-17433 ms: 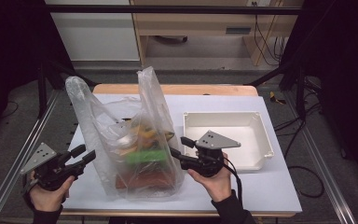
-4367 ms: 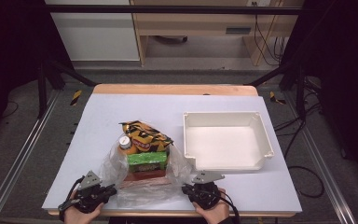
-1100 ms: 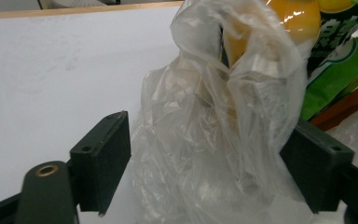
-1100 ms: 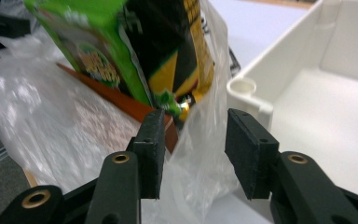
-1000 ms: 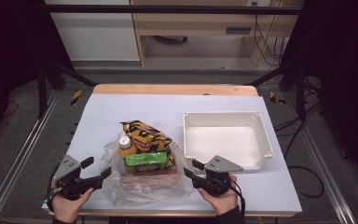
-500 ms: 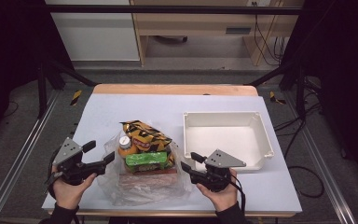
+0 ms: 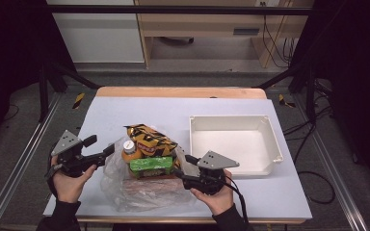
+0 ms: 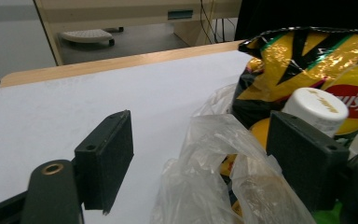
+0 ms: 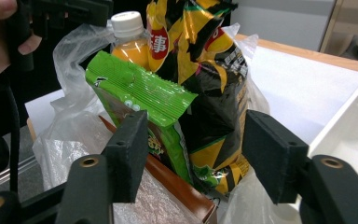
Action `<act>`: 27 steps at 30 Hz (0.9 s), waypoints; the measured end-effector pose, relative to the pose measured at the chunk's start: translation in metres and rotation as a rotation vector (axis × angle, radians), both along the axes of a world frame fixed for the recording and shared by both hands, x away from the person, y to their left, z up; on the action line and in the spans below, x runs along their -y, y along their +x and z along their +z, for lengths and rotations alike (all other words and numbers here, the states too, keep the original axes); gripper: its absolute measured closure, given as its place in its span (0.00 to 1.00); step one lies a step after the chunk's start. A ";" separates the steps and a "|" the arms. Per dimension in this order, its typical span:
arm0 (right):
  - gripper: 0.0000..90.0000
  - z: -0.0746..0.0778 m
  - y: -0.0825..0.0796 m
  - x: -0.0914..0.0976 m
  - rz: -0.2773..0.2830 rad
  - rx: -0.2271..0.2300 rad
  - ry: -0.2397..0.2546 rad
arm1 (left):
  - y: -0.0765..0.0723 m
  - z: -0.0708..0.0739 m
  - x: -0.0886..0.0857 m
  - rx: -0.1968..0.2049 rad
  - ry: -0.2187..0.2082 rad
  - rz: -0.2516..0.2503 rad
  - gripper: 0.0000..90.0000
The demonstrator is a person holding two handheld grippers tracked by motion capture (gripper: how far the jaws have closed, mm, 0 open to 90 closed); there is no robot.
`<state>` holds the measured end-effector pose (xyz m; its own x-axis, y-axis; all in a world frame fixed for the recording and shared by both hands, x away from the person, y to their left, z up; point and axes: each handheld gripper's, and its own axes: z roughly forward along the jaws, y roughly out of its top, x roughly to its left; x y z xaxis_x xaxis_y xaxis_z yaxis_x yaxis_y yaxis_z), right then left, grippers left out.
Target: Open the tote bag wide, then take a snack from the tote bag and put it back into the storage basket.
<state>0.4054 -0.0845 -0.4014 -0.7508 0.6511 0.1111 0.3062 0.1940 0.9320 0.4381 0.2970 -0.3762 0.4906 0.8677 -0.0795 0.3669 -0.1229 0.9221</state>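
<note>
– So where is the clear plastic bag now?
– Flattened on the table under the snacks, left of the white tray.
– And the left gripper?
– Jaws apart, a fold of bag between them, unpinched.
– The right gripper?
– Its jaws have just been opening; they stand wide before the green packet, holding nothing

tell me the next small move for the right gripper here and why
Probably ease the right gripper forward onto the green snack packet and close. Its jaws have just been opening and stand wide with nothing pinched, the packet right ahead. The plastic bag lies flattened around the goods, and the white tray waits beside them.
</note>
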 end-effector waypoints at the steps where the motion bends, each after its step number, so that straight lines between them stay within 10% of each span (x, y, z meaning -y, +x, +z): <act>1: 0.43 -0.001 0.001 -0.002 0.001 -0.003 -0.004 | 0.001 0.000 -0.001 -0.002 -0.001 0.002 0.25; 14: 0.38 -0.013 0.007 -0.019 0.034 -0.031 -0.043 | 0.008 -0.014 -0.028 -0.022 -0.044 0.031 0.24; 27: 0.47 -0.022 0.016 -0.035 0.060 -0.050 -0.065 | 0.010 -0.035 -0.019 -0.072 0.012 0.015 0.32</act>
